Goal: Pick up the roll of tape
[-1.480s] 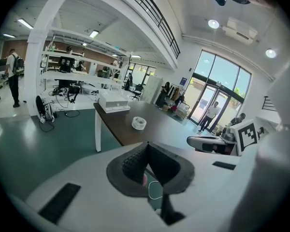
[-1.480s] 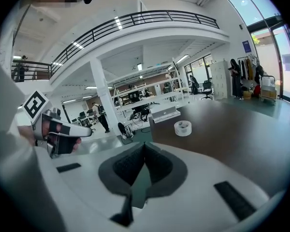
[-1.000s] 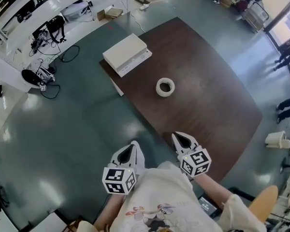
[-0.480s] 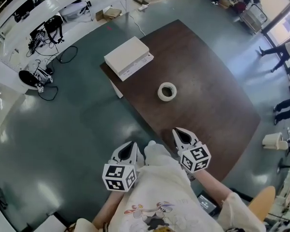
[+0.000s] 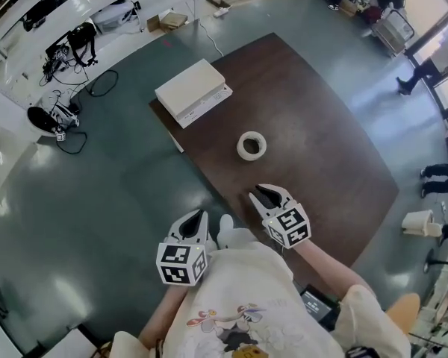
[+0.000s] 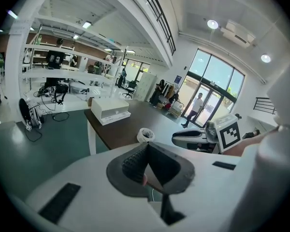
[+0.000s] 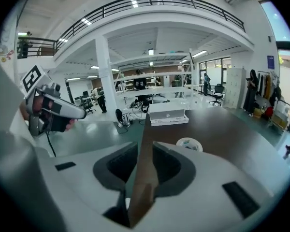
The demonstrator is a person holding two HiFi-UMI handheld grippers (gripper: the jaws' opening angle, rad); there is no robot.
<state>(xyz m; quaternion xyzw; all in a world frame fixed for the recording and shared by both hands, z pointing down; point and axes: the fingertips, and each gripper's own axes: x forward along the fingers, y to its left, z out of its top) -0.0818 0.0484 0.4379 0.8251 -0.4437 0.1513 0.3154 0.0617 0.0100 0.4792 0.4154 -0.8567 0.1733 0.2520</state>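
Note:
The roll of tape (image 5: 252, 145) is white and lies flat near the middle of the dark brown table (image 5: 321, 155). It also shows in the left gripper view as the tape (image 6: 145, 135) and in the right gripper view as the tape (image 7: 189, 144). My right gripper (image 5: 266, 192) hovers over the table's near edge, a short way from the roll. Its jaws (image 7: 146, 146) are opening with nothing between them. My left gripper (image 5: 199, 215) is off the table over the floor, shut and empty (image 6: 147, 145).
A white box (image 5: 192, 92) sits at the table's far left corner. Cables and gear (image 5: 63, 58) lie on the green floor to the left. People walk at the right edge (image 5: 425, 69). A white bin (image 5: 417, 221) stands right of the table.
My right gripper has moved forward over the table edge toward the tape, rolled a little, and its jaws have parted. My left gripper has shifted slightly and stays shut.

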